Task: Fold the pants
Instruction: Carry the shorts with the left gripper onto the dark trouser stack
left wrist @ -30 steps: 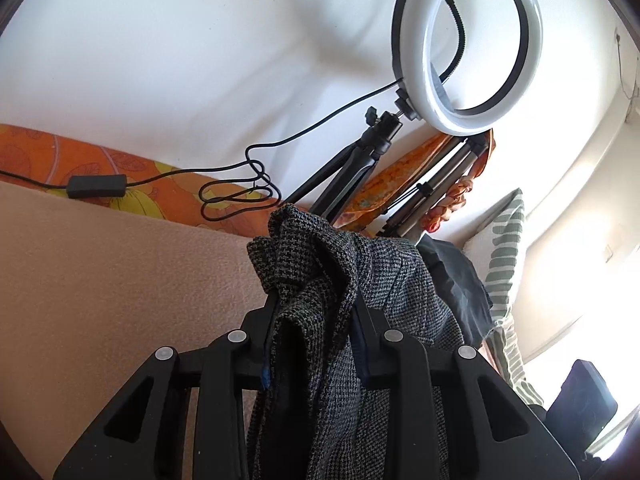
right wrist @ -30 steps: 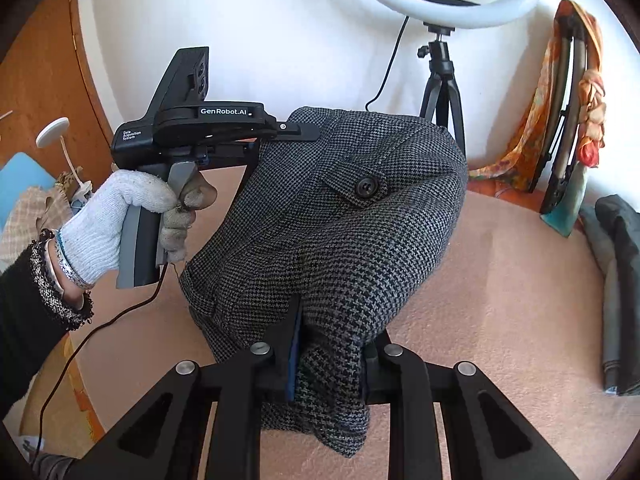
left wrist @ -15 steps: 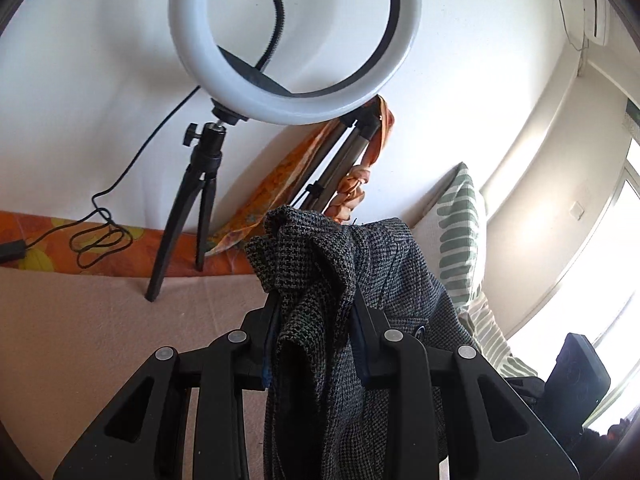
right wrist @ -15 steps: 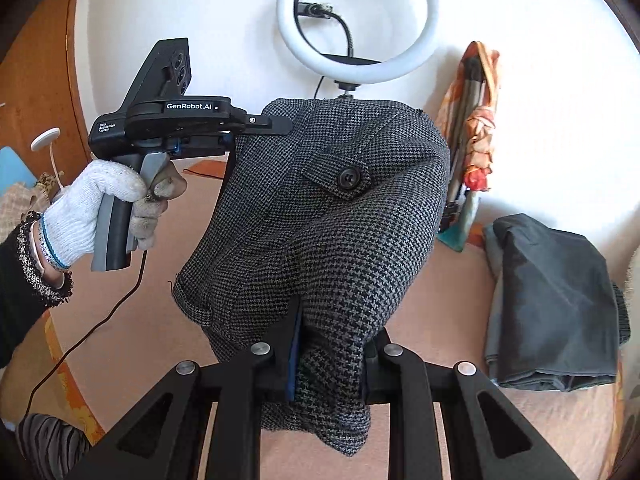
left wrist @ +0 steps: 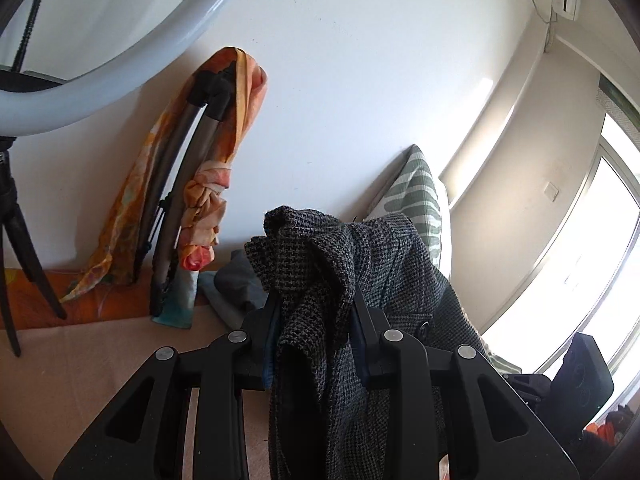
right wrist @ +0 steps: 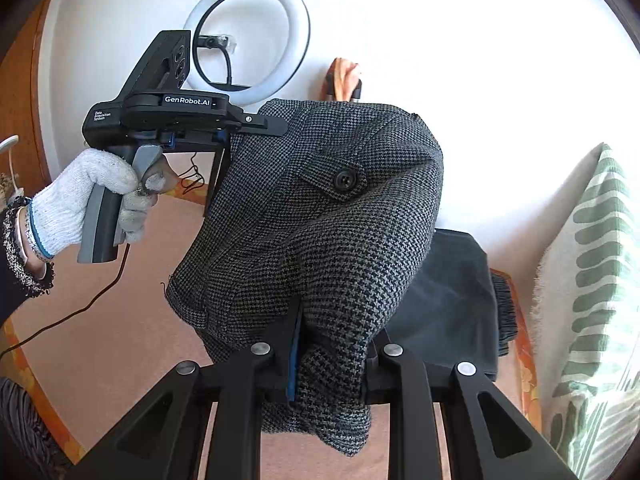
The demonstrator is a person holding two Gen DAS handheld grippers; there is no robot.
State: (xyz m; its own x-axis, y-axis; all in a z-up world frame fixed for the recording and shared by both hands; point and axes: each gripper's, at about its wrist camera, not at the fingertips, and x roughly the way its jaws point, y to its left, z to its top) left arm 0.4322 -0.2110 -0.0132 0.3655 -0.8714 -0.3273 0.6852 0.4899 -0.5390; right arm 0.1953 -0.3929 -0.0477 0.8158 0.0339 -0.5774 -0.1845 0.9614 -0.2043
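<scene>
1. Gripping a bunched fold of grey houndstooth pants (left wrist: 316, 264), our left gripper (left wrist: 314, 320) has its fingers clamped on the cloth, which spills up between them.
2. We hold our right gripper (right wrist: 332, 344) clamped on another fold of the same pants, so the garment hangs in the air between both tools, above the peach-coloured blanket (right wrist: 120, 320).
3. We see a buttoned pocket flap (right wrist: 340, 178) facing the right camera.
4. From the right view, a white-gloved left hand (right wrist: 92, 196) grasps the left tool's handle.
5. Behind the pants lie dark folded clothes (right wrist: 452, 300), with a green-striped pillow (right wrist: 592, 300) beside them.
6. A ring light (right wrist: 248, 36) stands by the white wall, near an orange scarf (left wrist: 208, 196) knotted on a folded stand.
</scene>
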